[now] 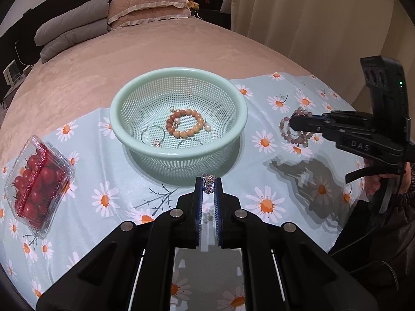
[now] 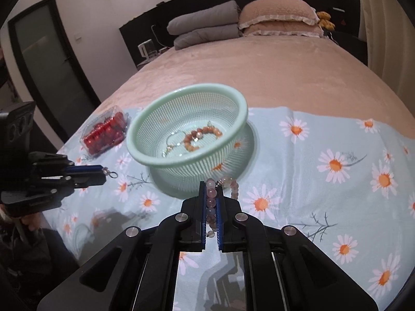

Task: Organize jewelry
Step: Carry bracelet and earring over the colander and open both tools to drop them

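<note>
A mint-green mesh basket (image 1: 179, 72) (image 2: 242, 108) stands on a daisy-print cloth (image 1: 264, 202). In it lie an orange bead bracelet (image 1: 193, 129) (image 2: 205, 131) and thin silver hoops (image 1: 153, 131). My left gripper (image 1: 208, 184) (image 2: 105, 173) hangs just in front of the basket's near side, shut on a small sparkling earring (image 1: 208, 181) whose ring (image 2: 113, 174) sticks out past the tips. To the right of the basket my right gripper (image 2: 212, 189) (image 1: 291, 124) is shut on a pink bead bracelet (image 2: 234, 188) (image 1: 284, 127), which dangles from its fingers above the cloth.
A clear plastic box of cherry tomatoes (image 1: 39, 184) (image 2: 103, 132) lies at the cloth's left end. The cloth covers the foot of a pink bed (image 1: 129, 59) with pillows (image 1: 145, 5) at the far end. A curtain (image 1: 311, 20) hangs on the right.
</note>
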